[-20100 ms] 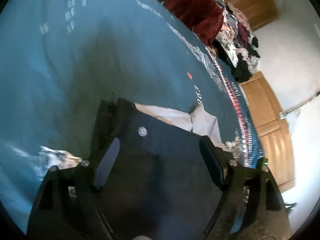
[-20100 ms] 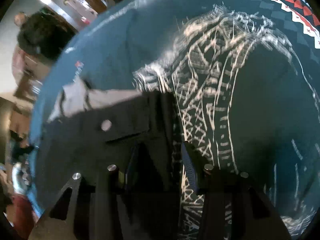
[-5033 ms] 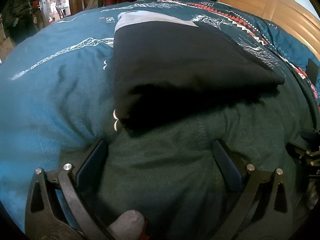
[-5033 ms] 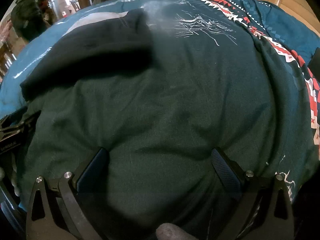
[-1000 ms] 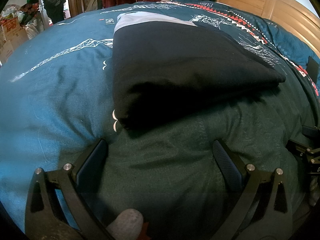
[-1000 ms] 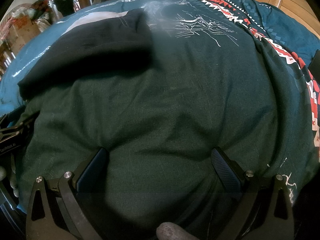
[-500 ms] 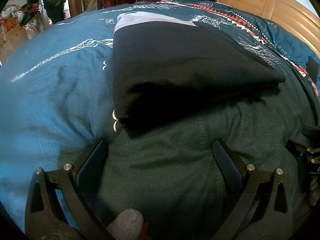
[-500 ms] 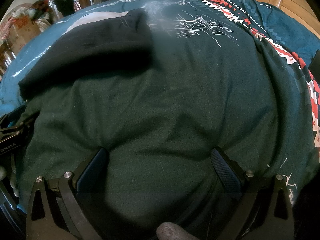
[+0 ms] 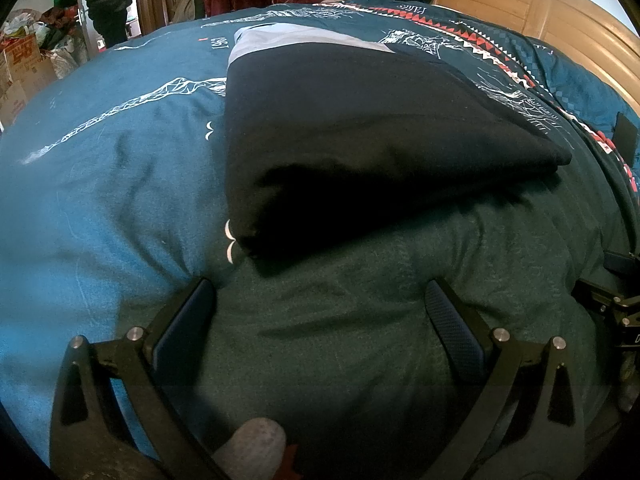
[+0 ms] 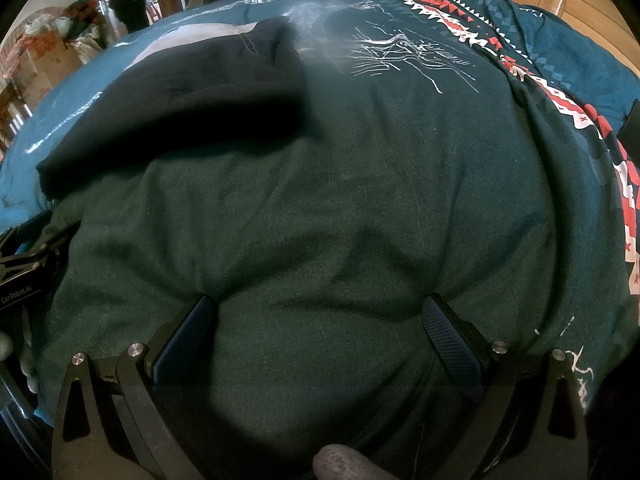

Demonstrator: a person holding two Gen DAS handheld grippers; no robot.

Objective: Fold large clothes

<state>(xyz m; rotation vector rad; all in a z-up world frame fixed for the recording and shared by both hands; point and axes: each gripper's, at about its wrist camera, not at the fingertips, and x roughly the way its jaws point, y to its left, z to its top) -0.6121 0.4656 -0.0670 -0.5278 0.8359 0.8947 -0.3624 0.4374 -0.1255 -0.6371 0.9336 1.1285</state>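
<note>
Left claw [image 9: 320, 304] and right claw [image 10: 318, 314] both spread wide, gripping nothing, pads pressed into the dark green garment [image 10: 320, 208] spread on the bed [image 9: 100, 184]. Black folded garment [image 9: 360, 136] lies at 12 o'clock, apparently finished. Judgement: green piece not yet folded; most work remains.

The left gripper [image 9: 320, 304] has its two fingers [image 9: 188, 320] spread wide, both tips pressed down onto the dark green cloth [image 9: 360, 340], and a gloved fingertip [image 9: 252, 448] shows at the bottom edge between its arms. The right gripper [image 10: 320, 316] sits the same way, fingers [image 10: 448, 328] wide apart and tips dug into the same cloth so that it puckers around them. The two grippers lie side by side, each showing at the edge of the other's view.
</note>
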